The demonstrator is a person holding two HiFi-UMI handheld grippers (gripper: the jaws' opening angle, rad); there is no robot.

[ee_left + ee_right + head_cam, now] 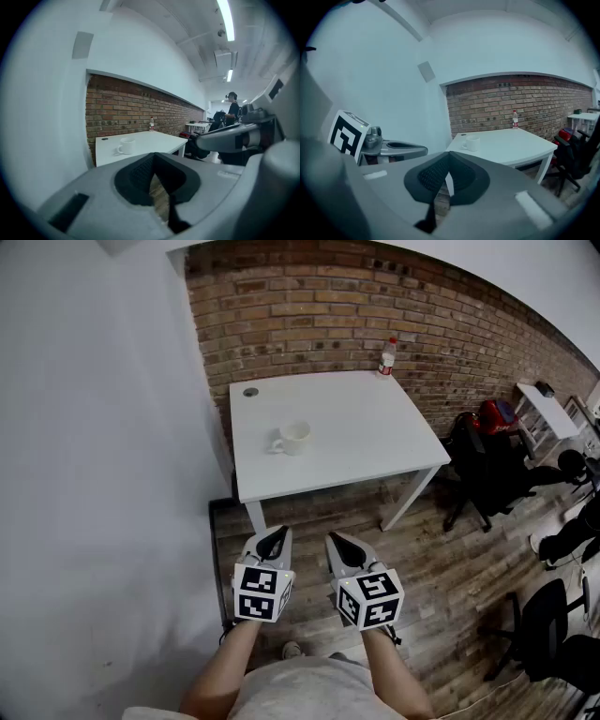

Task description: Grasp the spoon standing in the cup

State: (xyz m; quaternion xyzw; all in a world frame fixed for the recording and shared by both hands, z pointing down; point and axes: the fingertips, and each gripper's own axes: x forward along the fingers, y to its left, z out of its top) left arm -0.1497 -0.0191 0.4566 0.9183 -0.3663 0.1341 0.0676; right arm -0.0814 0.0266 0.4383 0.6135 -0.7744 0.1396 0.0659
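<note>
Cup [294, 438] white, bottle [386, 356] label illegible.

Above centre, the white handled mug [294, 437] is too small to show its contents, the dark round disc [250, 392] upper left of it is unidentifiable, and a black office chair [551, 632] is cut off lower right.

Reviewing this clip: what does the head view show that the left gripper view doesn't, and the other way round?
Only the head view: the person's forearms, the wooden floor and the black chairs.

Only the left gripper view: the left gripper seen along its jaws, which are closed with nothing between them, the ceiling lights and a person standing far off.

Both: the white table, the cup and bottle on it, and the brick wall. Neither shows a spoon clearly.
</note>
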